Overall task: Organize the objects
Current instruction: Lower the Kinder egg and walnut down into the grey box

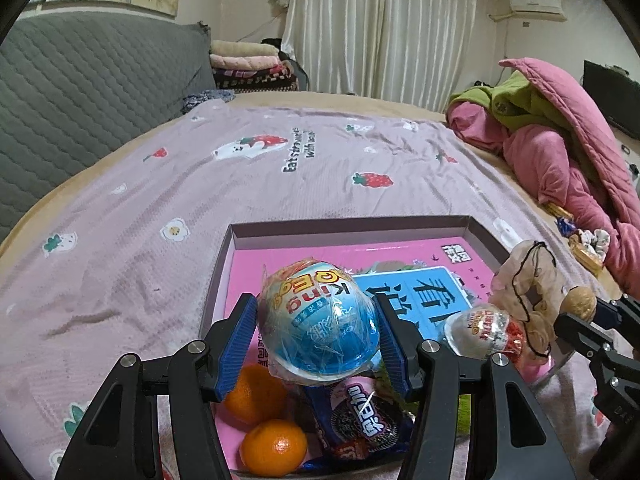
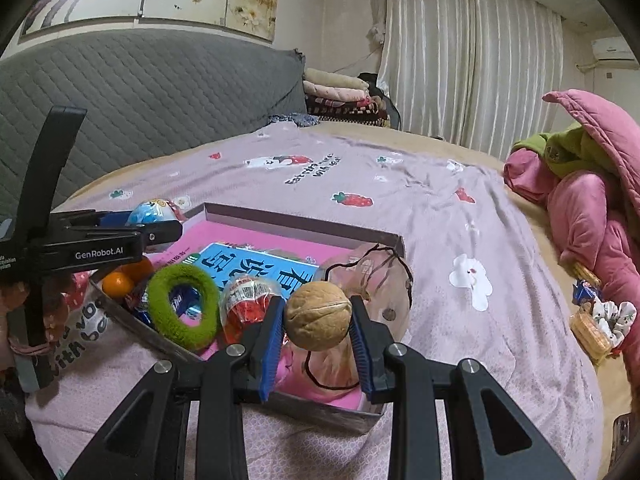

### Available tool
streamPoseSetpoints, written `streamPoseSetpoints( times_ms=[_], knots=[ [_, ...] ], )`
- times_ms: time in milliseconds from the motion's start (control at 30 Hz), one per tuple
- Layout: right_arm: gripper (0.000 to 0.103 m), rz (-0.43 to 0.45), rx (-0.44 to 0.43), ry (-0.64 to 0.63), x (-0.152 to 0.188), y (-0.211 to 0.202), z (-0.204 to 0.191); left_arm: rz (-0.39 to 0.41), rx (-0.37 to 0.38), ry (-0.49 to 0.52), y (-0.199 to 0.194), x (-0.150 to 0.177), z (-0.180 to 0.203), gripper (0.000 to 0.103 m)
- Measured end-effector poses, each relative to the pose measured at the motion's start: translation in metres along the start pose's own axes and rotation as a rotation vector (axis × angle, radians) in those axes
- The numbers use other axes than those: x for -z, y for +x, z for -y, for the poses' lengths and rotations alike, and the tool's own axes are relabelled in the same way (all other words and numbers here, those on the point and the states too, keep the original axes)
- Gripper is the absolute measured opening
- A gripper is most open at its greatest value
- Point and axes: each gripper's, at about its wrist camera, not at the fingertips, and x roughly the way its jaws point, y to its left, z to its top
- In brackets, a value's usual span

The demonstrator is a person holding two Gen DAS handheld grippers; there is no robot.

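My left gripper (image 1: 318, 330) is shut on a blue plastic-wrapped toy egg (image 1: 320, 320), held over the near left part of a shallow box (image 1: 344, 226) lined in pink. Below it lie two oranges (image 1: 274, 446) and a blue snack packet (image 1: 362, 420). My right gripper (image 2: 318, 322) is shut on a brown walnut (image 2: 319, 316) above the box's near right corner (image 2: 340, 414). A green hair ring (image 2: 184, 306), a red-and-clear egg (image 2: 248, 304), a sheer drawstring pouch (image 2: 372, 280) and a blue card (image 2: 256, 264) lie in the box. The walnut (image 1: 580, 304) and the right gripper's arm show at the right in the left wrist view.
The box rests on a pink strawberry-print bedspread (image 1: 200, 184). A heap of pink and green quilts (image 2: 592, 200) lies at the right, with biscuit packets and a scrunchie (image 2: 596, 320) beside it. A grey padded headboard (image 2: 140, 104) runs along the left.
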Motion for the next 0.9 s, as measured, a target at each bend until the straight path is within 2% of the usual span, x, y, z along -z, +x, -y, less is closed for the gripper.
streamPoseSetpoints(
  times_ms=[900],
  knots=[
    [0.032,-0.034,-0.014,0.001,0.006,0.015,-0.002,-0.062,0.0,0.015,0.03,0.003,0.002,0.06]
  ],
)
